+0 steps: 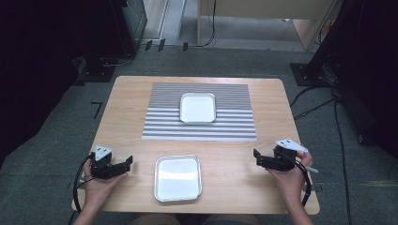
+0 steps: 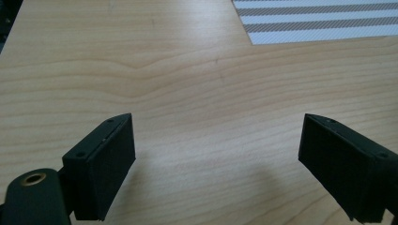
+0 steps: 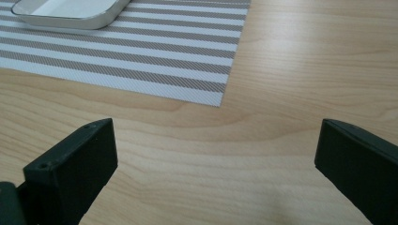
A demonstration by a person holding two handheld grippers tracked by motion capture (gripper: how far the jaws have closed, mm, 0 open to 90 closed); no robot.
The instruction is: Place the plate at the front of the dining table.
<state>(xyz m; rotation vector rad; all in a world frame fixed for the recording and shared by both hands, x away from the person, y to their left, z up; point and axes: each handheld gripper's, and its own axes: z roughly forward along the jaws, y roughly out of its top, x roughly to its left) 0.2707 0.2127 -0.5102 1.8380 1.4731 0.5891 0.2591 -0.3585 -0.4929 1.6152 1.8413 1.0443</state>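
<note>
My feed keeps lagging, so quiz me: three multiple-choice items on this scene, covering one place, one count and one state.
1. Where does the farther square metal tray sit?
A. On the grey-and-white striped placemat
B. On the floor
C. In the person's left hand

2. How many metal trays are on the light wooden table?
A. One
B. Two
C. Four

3. How are the left tongs and the right tongs?
A. Both shut on a tray
B. Left shut, right open
C. Both open, holding nothing

Answers:
1. A, the striped placemat shows around it on all sides.
2. B, the second, nearer square metal tray lies on bare wood.
3. C, in each gripper view the jaws stand wide apart over bare table.
</note>
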